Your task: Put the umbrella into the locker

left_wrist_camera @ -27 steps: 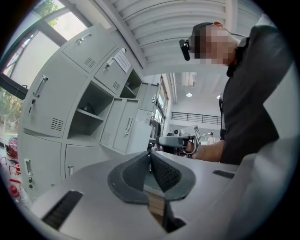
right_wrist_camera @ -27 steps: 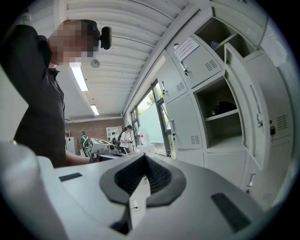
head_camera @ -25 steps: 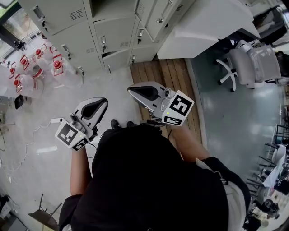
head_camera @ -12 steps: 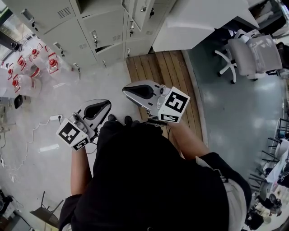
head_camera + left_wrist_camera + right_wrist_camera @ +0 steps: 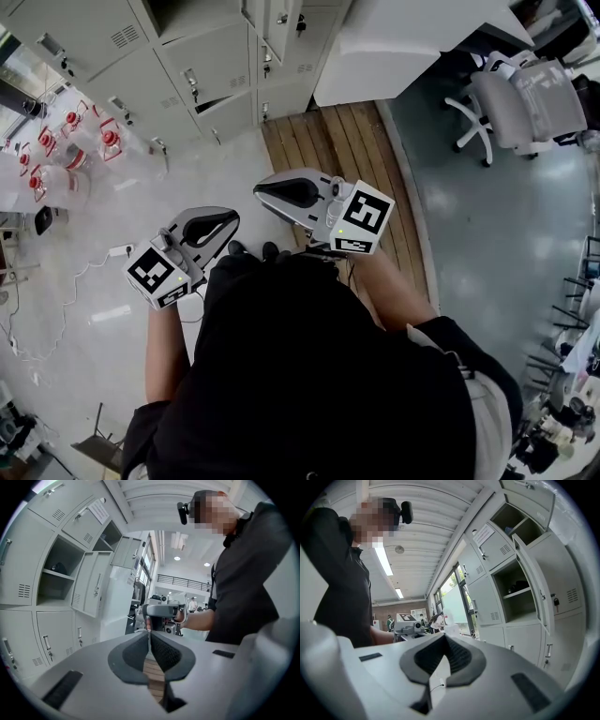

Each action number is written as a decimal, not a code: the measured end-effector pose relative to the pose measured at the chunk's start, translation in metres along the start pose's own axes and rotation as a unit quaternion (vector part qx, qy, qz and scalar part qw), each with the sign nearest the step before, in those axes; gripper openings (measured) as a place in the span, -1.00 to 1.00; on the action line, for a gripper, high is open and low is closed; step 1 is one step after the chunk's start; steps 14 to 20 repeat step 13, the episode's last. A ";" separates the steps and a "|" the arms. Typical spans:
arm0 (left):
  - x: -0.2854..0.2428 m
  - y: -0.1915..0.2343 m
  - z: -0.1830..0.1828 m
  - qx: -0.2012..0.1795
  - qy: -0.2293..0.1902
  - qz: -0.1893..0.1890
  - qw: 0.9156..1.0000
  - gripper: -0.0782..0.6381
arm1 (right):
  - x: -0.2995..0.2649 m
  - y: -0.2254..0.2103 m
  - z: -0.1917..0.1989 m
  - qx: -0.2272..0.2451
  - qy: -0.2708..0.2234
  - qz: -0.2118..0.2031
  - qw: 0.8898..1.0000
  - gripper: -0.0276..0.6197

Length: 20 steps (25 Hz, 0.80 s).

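Observation:
No umbrella is plainly in view in the head view. The grey lockers (image 5: 202,66) stand ahead of me, one compartment (image 5: 56,576) open with its door (image 5: 532,583) swung out. A small dark object (image 5: 518,587) lies on that compartment's shelf, too small to name. My left gripper (image 5: 232,217) hangs at waist height, jaws shut and empty (image 5: 149,637). My right gripper (image 5: 259,187) is beside it, also shut on nothing (image 5: 444,637). Both are well short of the lockers and point roughly toward each other.
Water jugs with red caps (image 5: 56,155) stand on the floor at the left, by a white cable and power strip (image 5: 117,249). A wooden platform (image 5: 328,150) lies before the lockers. At the right are a white desk (image 5: 412,47) and an office chair (image 5: 520,103).
The left gripper has swung to the right and dipped slightly; the right one has drifted a little left. The lockers have slid up the head view. Both stay shut and empty.

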<state>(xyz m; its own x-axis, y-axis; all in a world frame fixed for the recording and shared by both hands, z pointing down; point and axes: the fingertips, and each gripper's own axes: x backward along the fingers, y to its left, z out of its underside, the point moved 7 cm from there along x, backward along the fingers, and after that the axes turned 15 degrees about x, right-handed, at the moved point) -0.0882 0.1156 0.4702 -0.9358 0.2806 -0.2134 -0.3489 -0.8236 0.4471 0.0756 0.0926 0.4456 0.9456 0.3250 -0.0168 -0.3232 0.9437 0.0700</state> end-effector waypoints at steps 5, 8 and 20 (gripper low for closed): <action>0.001 0.000 0.001 0.003 -0.006 -0.002 1.000 -0.70 | 0.000 0.000 -0.003 0.006 -0.003 -0.005 1.000 -0.88; 0.001 0.001 0.001 0.006 -0.006 -0.004 1.000 -0.70 | 0.000 0.000 -0.003 0.008 -0.004 -0.006 1.000 -0.88; -0.002 0.003 -0.003 0.009 -0.016 -0.002 1.000 -0.70 | 0.004 -0.004 -0.004 0.010 -0.009 0.005 1.000 -0.88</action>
